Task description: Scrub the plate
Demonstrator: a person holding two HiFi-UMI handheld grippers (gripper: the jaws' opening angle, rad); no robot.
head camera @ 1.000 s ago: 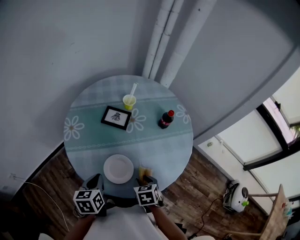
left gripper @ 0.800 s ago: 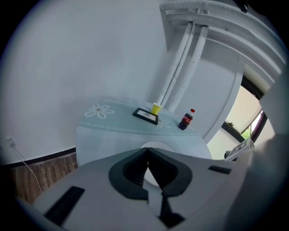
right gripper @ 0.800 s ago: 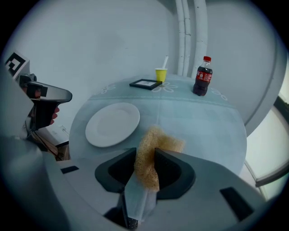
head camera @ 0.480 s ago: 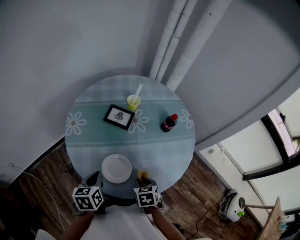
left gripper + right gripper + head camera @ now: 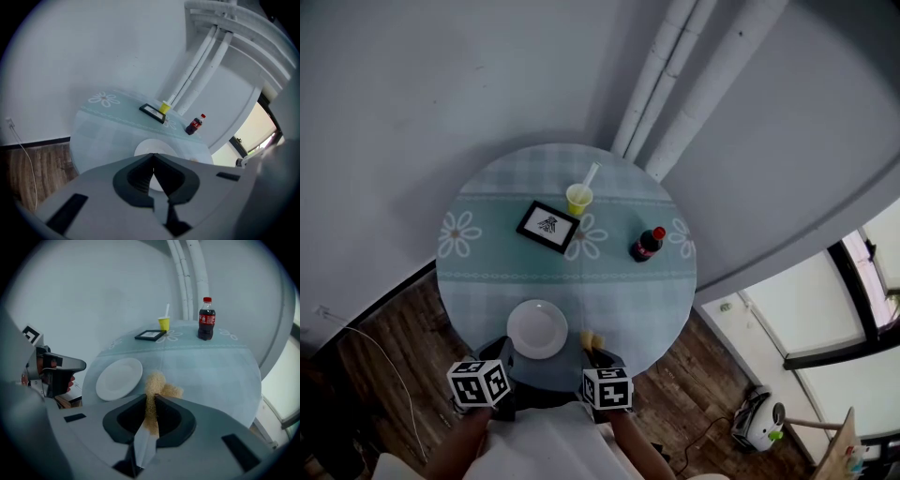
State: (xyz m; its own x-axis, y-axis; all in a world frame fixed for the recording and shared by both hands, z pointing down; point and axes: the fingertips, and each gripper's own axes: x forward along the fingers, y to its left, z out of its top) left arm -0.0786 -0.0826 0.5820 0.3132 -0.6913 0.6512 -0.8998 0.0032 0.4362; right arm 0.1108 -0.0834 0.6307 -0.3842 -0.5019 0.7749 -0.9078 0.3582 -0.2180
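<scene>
Right claw [image 5: 153, 398]: just been closing, now pinched on soft, light scrub pad [image 5: 158, 380] just right of plate [image 5: 119, 377]. Left claw [image 5: 153, 157]: shut, empty, short of plate's near rim. Plate likely stiff, slick, breakable; best steadied at rim. Beyond plate: frame [image 5: 548, 226], cup [image 5: 578, 199], bottle [image 5: 647, 246].

Domestic room corner by the look: cloth-covered round table [image 5: 628, 291], framed picture [image 5: 548, 226], wood-plank floor [image 5: 384, 328], white pipes [image 5: 661, 75] up grey wall [image 5: 441, 94].

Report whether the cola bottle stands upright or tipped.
Upright: the cola bottle stands on its base on the table, red cap uppermost.
</scene>
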